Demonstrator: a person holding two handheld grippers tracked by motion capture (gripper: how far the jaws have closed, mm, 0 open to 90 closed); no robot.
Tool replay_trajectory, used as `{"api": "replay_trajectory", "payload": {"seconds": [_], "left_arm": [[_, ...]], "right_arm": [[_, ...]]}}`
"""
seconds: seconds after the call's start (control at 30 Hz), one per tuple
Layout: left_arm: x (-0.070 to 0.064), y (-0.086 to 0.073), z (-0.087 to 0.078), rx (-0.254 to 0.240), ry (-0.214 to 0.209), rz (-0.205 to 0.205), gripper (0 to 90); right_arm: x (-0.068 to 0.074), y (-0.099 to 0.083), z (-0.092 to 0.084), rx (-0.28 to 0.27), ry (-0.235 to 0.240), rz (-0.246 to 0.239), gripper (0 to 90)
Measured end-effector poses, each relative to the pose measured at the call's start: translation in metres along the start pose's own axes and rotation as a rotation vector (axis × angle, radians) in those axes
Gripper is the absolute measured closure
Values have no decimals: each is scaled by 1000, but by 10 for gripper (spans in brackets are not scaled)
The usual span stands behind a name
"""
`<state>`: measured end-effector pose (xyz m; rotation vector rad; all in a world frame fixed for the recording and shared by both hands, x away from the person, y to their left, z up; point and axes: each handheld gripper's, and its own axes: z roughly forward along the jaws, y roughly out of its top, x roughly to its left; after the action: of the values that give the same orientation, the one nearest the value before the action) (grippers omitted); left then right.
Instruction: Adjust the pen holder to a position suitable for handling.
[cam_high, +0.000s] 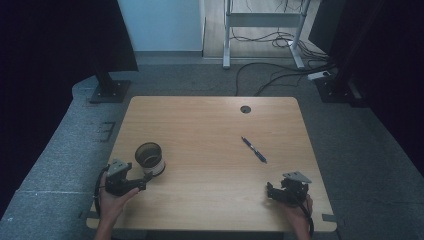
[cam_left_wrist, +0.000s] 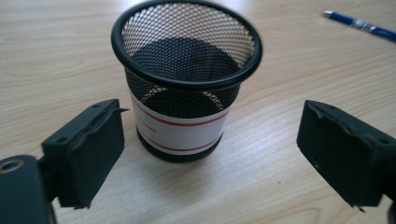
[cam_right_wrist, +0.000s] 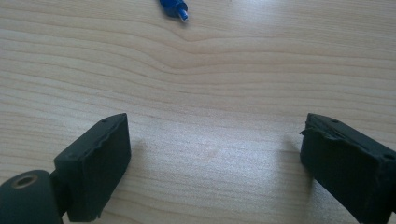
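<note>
Facing mesh cup, left tool spread

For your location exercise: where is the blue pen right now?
In the high view, the pen lies on the table's right half, apart from the mesh cup at left, beyond the right tool.

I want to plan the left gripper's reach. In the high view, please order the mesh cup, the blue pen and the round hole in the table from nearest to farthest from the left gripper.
From the left gripper:
1. Mesh cup, right beside it, at the table's left.
2. Blue pen, right of centre.
3. Round hole, near the far edge.
</note>
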<state>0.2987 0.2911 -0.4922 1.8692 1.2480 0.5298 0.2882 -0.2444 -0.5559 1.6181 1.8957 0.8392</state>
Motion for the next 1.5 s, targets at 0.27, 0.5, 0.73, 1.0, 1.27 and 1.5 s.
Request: {"api": "replay_trajectory", "payload": {"seconds": [0.27,0.5,0.73,1.0,1.27,1.5], "left_arm": [[1,2,21,29,16,0,25],[9,7,32,26,17,-2,24],[7,12,46,47,42,12,32],[4,13,57,40,81,44,96],[-1,12,52,25,78,73,99],[-3,14,46,4,62,70,99]], "right_arm": [[0,0,0,0,0,0,79],[0,0,0,-1,-1,0,85],[0,0,-1,-5,1,-4,99],[0,0,-1,-6,-1,-1,104],[0,-1,-1,-8,-4,4,114],[0,-1,-1,-8,-5,7,120]]}}
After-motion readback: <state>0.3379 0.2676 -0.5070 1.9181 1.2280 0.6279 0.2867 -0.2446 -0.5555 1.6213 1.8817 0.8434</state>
